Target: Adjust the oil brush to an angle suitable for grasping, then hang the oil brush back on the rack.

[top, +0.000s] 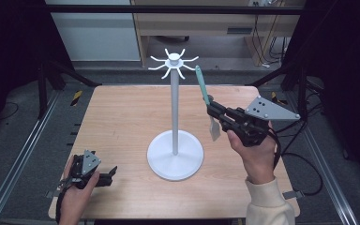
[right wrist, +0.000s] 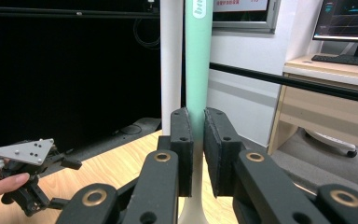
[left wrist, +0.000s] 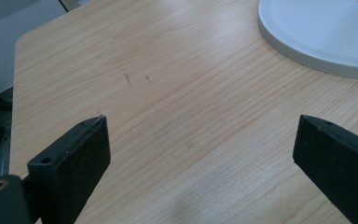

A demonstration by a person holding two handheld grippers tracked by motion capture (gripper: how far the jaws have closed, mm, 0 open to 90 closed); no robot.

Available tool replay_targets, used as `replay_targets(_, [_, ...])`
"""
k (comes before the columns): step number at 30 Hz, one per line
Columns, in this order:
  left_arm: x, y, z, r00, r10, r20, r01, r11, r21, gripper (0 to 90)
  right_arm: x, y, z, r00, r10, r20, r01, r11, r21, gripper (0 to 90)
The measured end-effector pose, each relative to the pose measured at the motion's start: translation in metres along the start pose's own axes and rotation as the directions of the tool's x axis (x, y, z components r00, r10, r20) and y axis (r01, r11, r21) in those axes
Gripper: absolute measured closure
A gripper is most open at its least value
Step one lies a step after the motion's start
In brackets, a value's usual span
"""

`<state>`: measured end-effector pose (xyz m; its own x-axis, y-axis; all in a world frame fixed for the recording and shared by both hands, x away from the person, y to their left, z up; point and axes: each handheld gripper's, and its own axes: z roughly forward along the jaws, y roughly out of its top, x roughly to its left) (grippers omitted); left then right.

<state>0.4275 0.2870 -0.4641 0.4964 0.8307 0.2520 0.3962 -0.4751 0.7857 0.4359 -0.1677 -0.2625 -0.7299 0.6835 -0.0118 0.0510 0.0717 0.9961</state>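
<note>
A white stand with a round base and a ring of hooks at its top rises from the middle of the wooden table. My right gripper hovers just right of the pole, shut on a spatula with a mint-green handle pointing up and a pale blade hanging below. In the right gripper view the jaws clamp that handle, with the pole just behind. My left gripper rests low at the front left, open; nothing lies between its fingers.
The stand's base lies ahead and to the right of the left gripper. Black frame bars and metal rails surround the table. A wooden desk with a monitor stands beyond the far edge. The person's left hand appears in the right gripper view.
</note>
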Motion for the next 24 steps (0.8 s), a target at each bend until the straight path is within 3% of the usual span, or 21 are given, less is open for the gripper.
replay_targets(24, [0.0,0.0,0.0,1.0,0.003,-0.005,-0.003,1.0,0.003,3.5,0.0,-0.001,0.011,0.9999,0.003,-0.014,-0.003,1.0,0.012,82.5])
